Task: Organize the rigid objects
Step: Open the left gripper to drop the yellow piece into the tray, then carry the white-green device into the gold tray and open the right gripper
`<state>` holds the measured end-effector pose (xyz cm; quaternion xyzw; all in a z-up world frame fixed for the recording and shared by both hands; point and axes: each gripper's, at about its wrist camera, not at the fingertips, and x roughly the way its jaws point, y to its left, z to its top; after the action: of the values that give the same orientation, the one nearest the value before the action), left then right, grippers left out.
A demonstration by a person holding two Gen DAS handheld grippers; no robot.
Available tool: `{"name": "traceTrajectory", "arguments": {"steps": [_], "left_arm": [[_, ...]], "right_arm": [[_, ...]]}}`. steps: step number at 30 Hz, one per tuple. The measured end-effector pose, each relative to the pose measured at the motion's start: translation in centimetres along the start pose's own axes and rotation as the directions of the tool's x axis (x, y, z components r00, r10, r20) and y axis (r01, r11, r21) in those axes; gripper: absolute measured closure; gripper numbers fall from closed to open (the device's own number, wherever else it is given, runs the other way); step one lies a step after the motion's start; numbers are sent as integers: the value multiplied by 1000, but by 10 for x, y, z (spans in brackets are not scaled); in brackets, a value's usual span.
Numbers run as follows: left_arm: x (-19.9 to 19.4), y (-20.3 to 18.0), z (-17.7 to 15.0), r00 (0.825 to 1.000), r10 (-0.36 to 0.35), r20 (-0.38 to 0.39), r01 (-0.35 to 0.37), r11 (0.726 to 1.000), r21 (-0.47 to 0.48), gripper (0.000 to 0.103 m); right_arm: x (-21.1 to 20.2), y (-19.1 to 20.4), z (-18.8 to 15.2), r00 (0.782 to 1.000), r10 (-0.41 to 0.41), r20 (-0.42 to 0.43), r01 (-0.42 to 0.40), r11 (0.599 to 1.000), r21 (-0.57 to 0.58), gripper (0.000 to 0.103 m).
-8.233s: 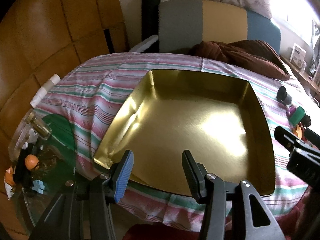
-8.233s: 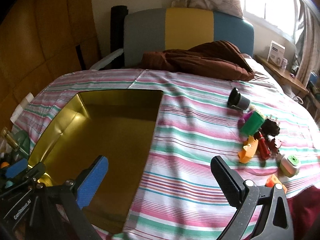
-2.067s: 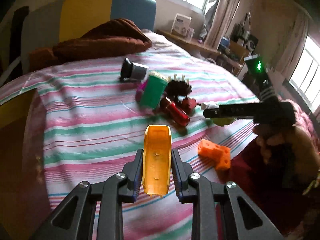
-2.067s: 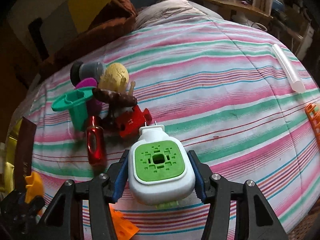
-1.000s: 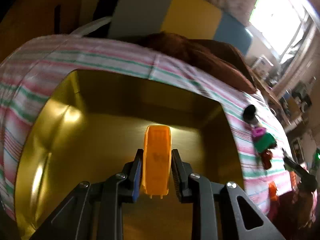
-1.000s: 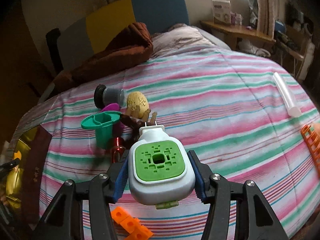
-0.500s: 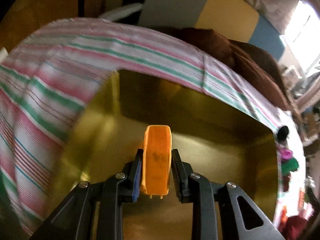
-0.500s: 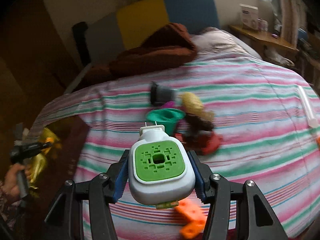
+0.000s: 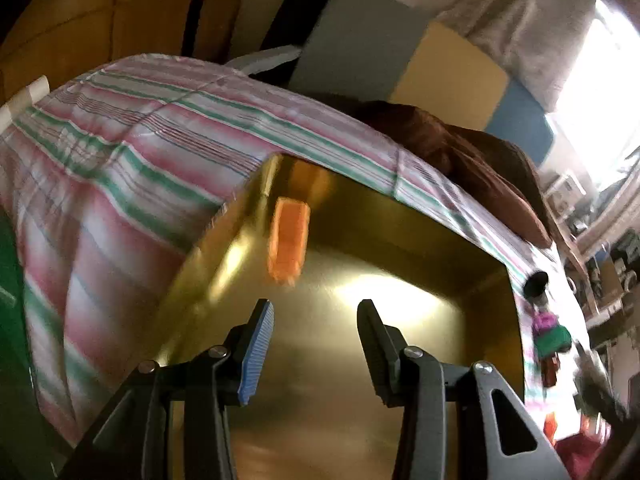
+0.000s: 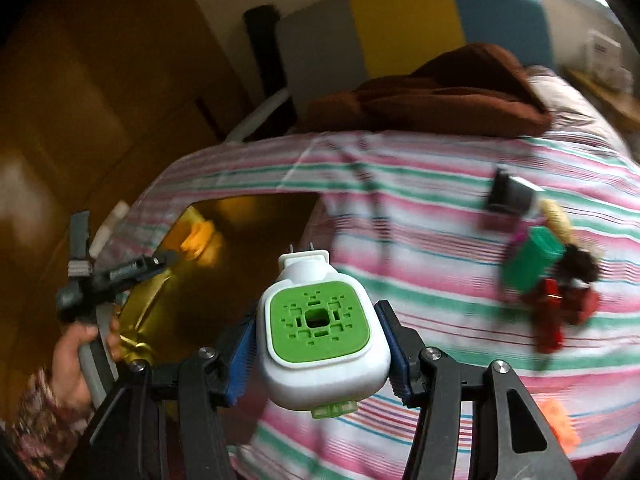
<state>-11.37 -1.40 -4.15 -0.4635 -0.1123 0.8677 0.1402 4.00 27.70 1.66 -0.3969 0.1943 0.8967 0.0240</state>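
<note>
A gold tray (image 9: pixel 492 272) lies on the striped bedspread. The orange plastic piece (image 9: pixel 289 239) is blurred inside it by the far left corner, clear of my left gripper (image 9: pixel 316 334), whose jaws are opening with nothing between them. In the right wrist view the same orange piece (image 10: pixel 199 240) shows in the tray (image 10: pixel 144 320), with the left gripper (image 10: pixel 160 261) and the hand holding it beside it. My right gripper (image 10: pixel 318 350) is shut on a white plug-in device with a green face (image 10: pixel 320 320), above the bedspread just right of the tray.
A pile of small objects lies right of the tray: a green cup (image 10: pixel 532 262), red pieces (image 10: pixel 560 312), a black-and-grey cylinder (image 10: pixel 510 194). An orange block (image 10: pixel 560 426) sits near the bed edge. A brown blanket (image 10: pixel 440 92) lies at the head of the bed.
My left gripper let go of the orange piece, which dropped into the tray. My right gripper carried the plug-in device leftwards, from beside the pile to the tray.
</note>
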Motion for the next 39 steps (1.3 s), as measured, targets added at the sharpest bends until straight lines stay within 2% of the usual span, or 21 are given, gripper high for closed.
{"name": "traceTrajectory", "arguments": {"steps": [6, 8, 11, 19, 29, 36, 39], "left_arm": [[-20, -17, -33, 1000, 4, 29, -6, 997, 72, 59], [-27, -18, -39, 999, -3, 39, 0, 997, 72, 59], [-35, -15, -46, 998, 33, 52, -36, 998, 56, 59], [-44, 4, -57, 997, 56, 45, -56, 998, 13, 59], [-44, 23, -58, 998, 61, 25, -60, 997, -46, 59], [-47, 25, -59, 998, 48, 31, -46, 998, -51, 59], [-48, 25, -59, 998, 48, 32, -47, 998, -51, 59]], "right_arm": [[39, 50, 8, 997, 42, -66, -48, 996, -78, 47], [53, 67, 13, 995, 42, -88, -51, 993, -109, 47], [79, 90, 21, 991, 37, -126, -54, 988, -142, 47], [149, 122, 38, 978, -12, -206, -21, 987, -160, 47], [200, 152, 61, 973, -106, -204, 64, 978, -200, 47], [225, 155, 67, 968, -161, -194, 133, 980, -151, 47], [232, 155, 67, 971, -144, -191, 121, 984, -128, 46]]}}
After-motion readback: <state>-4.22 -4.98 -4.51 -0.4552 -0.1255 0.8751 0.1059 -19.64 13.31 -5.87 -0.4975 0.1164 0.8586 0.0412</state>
